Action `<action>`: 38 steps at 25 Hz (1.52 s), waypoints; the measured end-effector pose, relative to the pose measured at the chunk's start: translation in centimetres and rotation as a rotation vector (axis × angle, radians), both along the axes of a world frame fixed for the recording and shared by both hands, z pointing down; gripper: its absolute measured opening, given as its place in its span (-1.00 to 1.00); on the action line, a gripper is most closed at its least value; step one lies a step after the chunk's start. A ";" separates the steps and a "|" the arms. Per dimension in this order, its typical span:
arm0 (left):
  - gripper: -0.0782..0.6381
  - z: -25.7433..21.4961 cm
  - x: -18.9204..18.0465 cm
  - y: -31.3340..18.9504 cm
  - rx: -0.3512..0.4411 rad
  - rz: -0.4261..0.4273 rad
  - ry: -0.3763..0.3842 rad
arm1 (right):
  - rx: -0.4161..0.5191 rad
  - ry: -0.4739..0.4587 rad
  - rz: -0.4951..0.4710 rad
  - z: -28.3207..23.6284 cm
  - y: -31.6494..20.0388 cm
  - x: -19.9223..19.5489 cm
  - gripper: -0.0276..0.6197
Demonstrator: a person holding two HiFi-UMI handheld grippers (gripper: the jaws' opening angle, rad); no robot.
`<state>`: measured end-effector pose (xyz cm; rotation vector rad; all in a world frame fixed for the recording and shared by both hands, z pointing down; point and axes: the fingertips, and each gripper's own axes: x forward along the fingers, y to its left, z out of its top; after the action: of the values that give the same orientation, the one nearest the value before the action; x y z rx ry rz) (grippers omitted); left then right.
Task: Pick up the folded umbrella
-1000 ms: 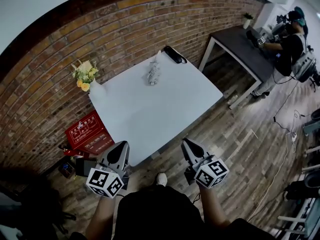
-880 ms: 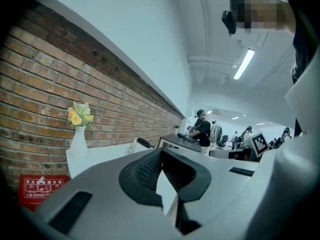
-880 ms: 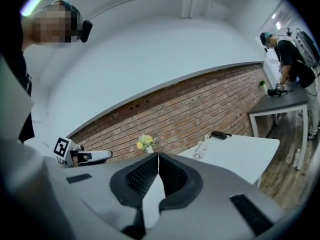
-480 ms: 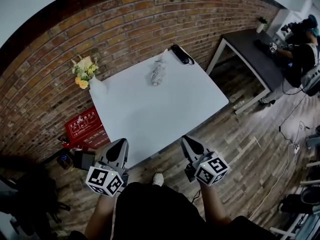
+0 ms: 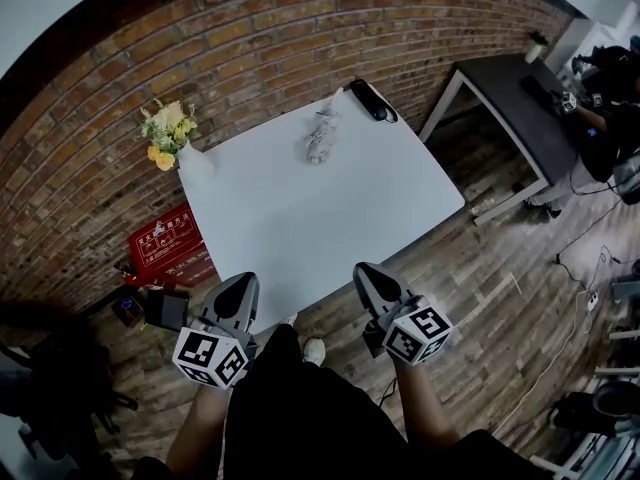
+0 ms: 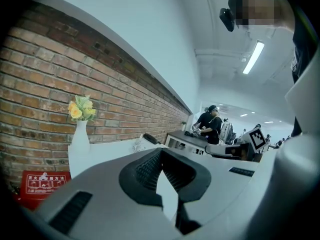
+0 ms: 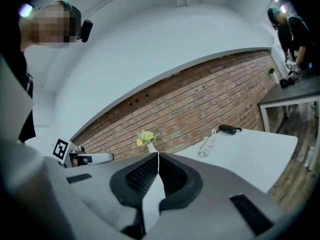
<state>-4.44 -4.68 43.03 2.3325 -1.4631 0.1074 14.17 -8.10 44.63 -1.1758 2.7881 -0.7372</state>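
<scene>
Left gripper (image 5: 240,288) and right gripper (image 5: 366,273) are both closed, empty, at the table's (image 5: 300,228) near edge; the folded umbrella (image 5: 320,136) lies far across by the brick wall (image 5: 250,38); spread one gripper's jaws wide before reaching its middle.

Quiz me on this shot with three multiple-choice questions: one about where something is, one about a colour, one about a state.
1. Where on the table does the vase stand?
A. middle of the near edge
B. far left corner, by the brick wall
C. right edge

2. What colour is the box left of the table?
A. blue
B. green
C. red

3. How does the right gripper stand?
A. shut, nothing between its jaws
B. wide open
C. clamped on the vase

Answers:
1 B: the vase sits at the corner against the bricks.
2 C: the head view shows it red.
3 A: the right gripper view shows the pads meeting, empty.
</scene>
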 end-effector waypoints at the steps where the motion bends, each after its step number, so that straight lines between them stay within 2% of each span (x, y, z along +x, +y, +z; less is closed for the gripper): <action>1: -0.75 0.3 0.1 -0.3 -0.004 0.006 -0.001 | -0.001 0.011 -0.002 0.3 -0.5 -0.3 -0.85; 7: -0.74 2.0 0.6 -4.3 -0.026 0.042 -0.012 | -0.009 0.084 0.017 1.7 -5.3 -2.3 -0.85; 13: -0.74 3.0 1.0 -10.7 -0.032 0.080 -0.005 | -0.049 0.090 0.080 2.9 -12.1 -3.4 -0.85; 19: -0.74 4.5 1.1 -17.0 -0.029 0.097 -0.009 | -0.128 0.103 0.166 6.6 -18.8 -3.7 -0.85; 31: -0.75 9.2 1.9 -26.7 -0.094 0.104 -0.006 | -0.205 0.143 0.279 12.0 -29.6 -4.1 -0.85; 38: -0.74 11.2 2.5 -31.8 -0.123 0.108 -0.002 | -0.235 0.182 0.270 14.8 -34.8 -5.0 -0.84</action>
<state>-1.95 -36.48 54.21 2.3111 -1.2933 0.2232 9.15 -42.90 59.45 -1.6986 2.6502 -0.9952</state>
